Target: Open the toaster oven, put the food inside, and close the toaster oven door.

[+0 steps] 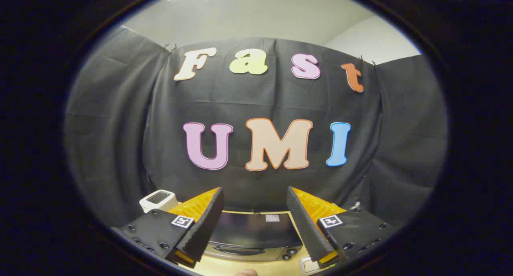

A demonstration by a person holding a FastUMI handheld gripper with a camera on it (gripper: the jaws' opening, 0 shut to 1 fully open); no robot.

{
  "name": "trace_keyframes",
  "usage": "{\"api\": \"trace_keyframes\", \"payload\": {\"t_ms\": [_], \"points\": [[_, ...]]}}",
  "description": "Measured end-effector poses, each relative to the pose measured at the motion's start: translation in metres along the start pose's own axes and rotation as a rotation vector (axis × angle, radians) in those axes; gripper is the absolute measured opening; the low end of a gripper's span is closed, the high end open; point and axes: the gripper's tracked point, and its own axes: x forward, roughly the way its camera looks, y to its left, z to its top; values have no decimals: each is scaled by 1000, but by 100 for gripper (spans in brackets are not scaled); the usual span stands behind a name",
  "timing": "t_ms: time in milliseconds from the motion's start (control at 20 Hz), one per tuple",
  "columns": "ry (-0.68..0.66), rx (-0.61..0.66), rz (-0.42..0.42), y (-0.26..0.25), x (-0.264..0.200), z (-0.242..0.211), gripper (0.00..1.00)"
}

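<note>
A dark toaster oven [253, 232] sits on the wooden table below and ahead of me, seen from above between my fingers. Its flat top faces me, and its front with a curved handle [240, 251] and two small knobs [290, 254] is turned toward me with the door closed. My gripper [255, 196] is open, held high above the oven, with nothing between the fingers. A small rounded, pale piece [245, 272], perhaps the food, peeks up at the table's near side in front of the oven.
A white pop-up toaster [158, 200] stands behind my left finger, left of the oven. A white object [308, 265] lies on the table [224, 266] by the oven's right front corner. The black cloth wall rises right behind the oven.
</note>
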Motion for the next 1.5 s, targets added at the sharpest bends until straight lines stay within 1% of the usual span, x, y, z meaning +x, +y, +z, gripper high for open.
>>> {"api": "trace_keyframes", "payload": {"t_ms": [50,250,450,950,1300,1500], "points": [[-12,13,6,3,1,2,98],[-46,50,-19,-9,2,13,98],[-44,19,-35,-13,-1,18,98],[-39,2,-21,5,-14,14,98],[-21,-24,-11,19,-20,-5,98],[-10,-2,-15,21,-16,-22,98]]}}
